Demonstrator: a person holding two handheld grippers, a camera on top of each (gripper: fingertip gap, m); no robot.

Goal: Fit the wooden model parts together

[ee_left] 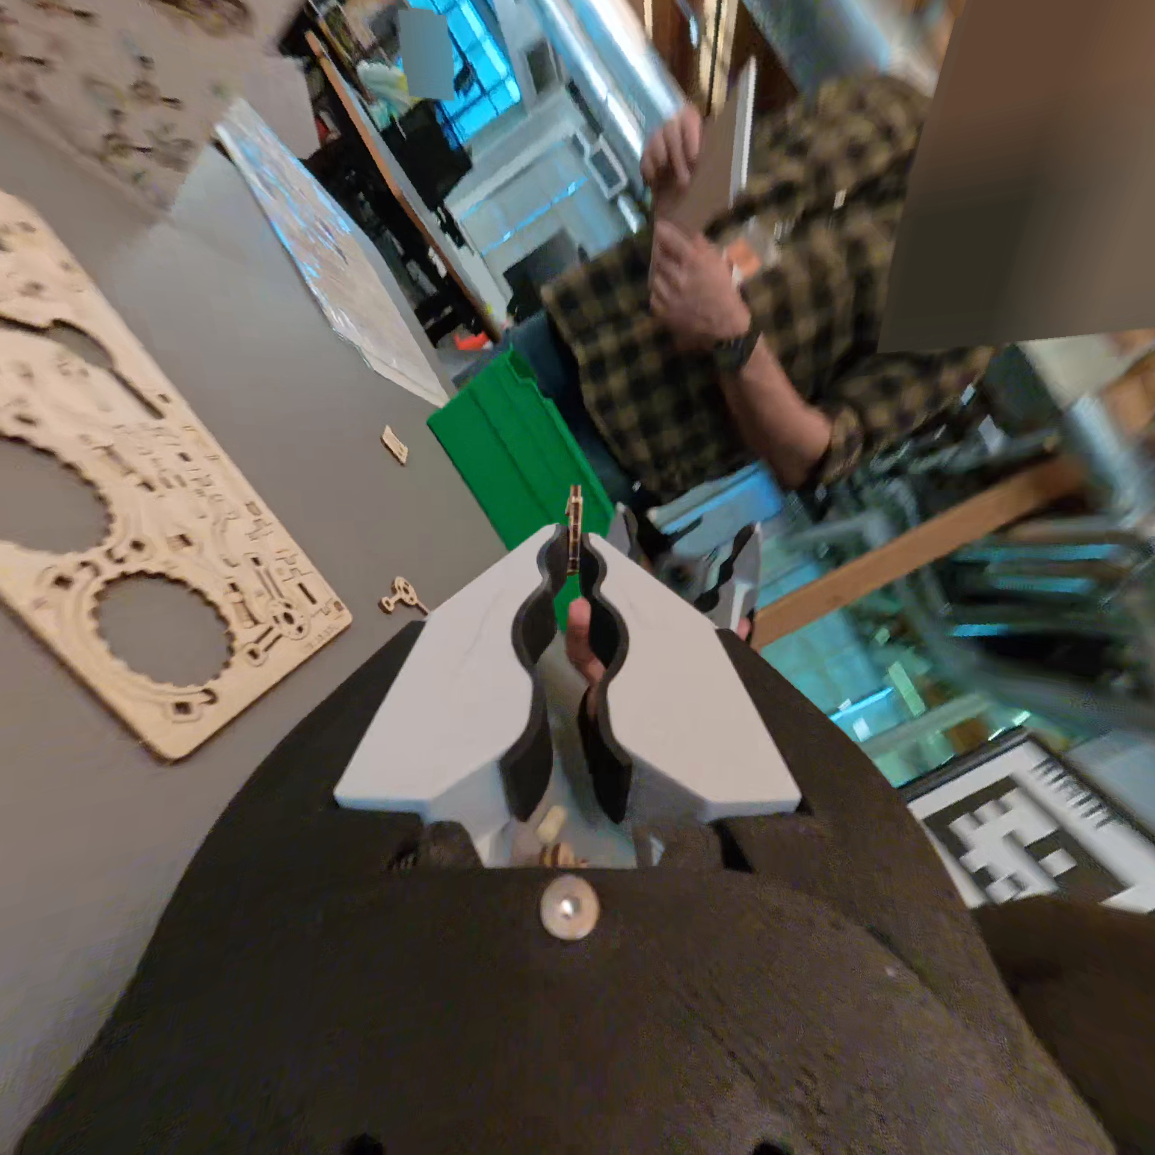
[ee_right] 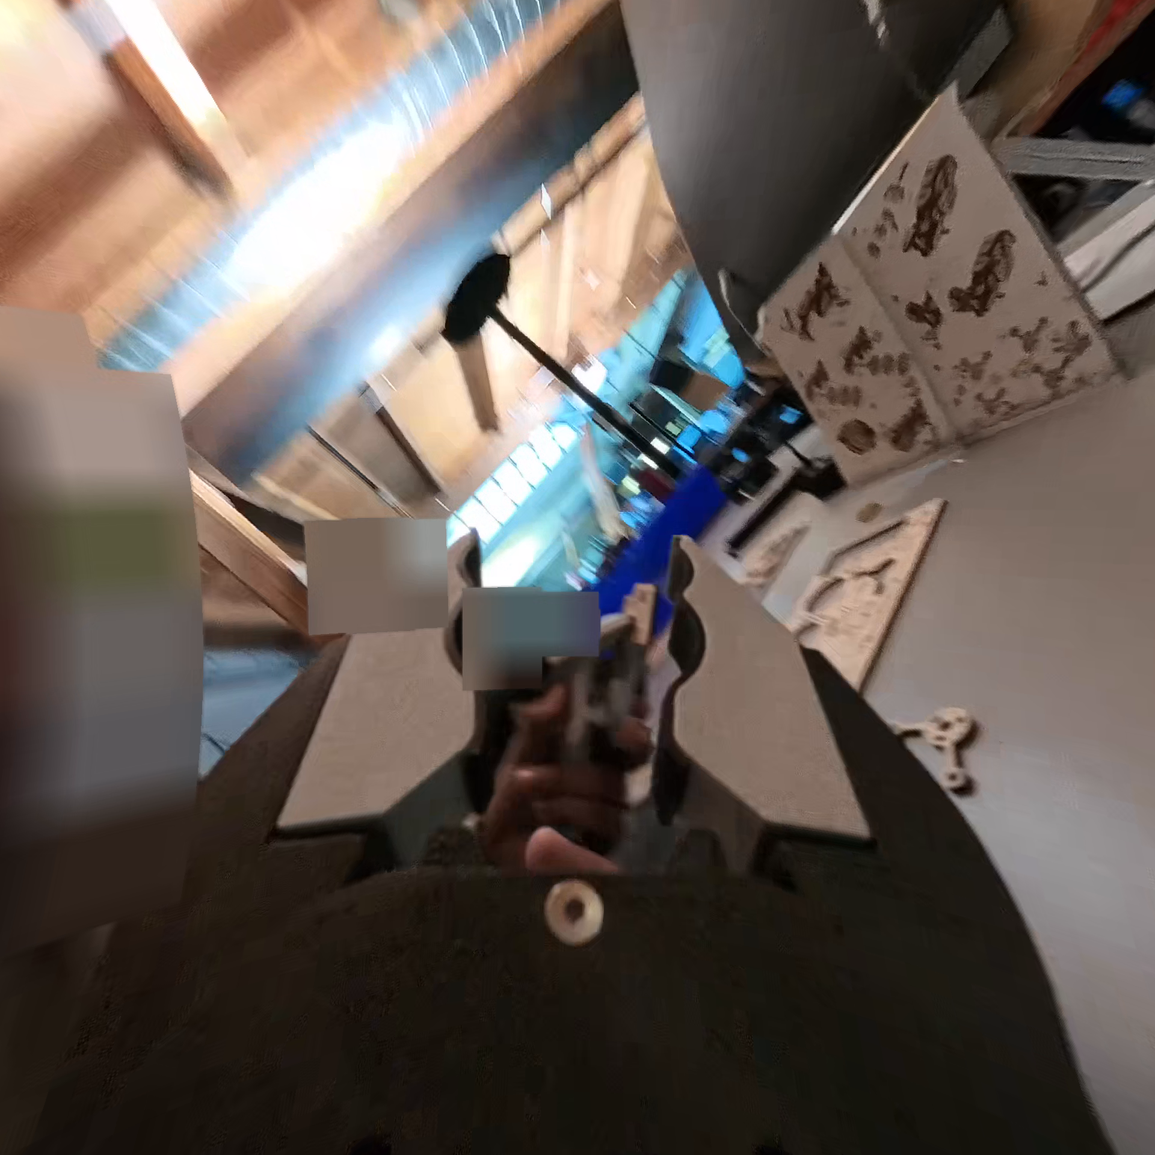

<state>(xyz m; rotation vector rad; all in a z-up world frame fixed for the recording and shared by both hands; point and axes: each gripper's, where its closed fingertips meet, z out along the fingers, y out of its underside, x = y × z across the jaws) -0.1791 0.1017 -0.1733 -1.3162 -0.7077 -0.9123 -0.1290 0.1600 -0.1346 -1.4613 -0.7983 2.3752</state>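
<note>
My left gripper [ee_left: 574,550] is shut on a thin wooden part [ee_left: 574,528], which stands edge-on and sticks out past the fingertips. It is raised above the grey table [ee_left: 262,437]. My right gripper [ee_right: 575,562] is open, with nothing clamped between its jaws. In the blurred right wrist view the wooden part [ee_right: 644,609] and the left gripper's tip sit between the right fingers, closer to the right-hand finger [ee_right: 706,600]. The right gripper also shows just behind the left one in the left wrist view [ee_left: 687,550]. I cannot tell whether it touches the part.
A punched-out wooden parts sheet [ee_left: 144,550] lies on the table at left, with a small key-shaped piece [ee_left: 400,597] and another small piece [ee_left: 395,444] nearby. A green bin [ee_left: 519,456] stands beyond. A person in a plaid shirt [ee_left: 687,387] is behind. A patterned box [ee_right: 937,325] and a loose wooden piece [ee_right: 937,744] show in the right wrist view.
</note>
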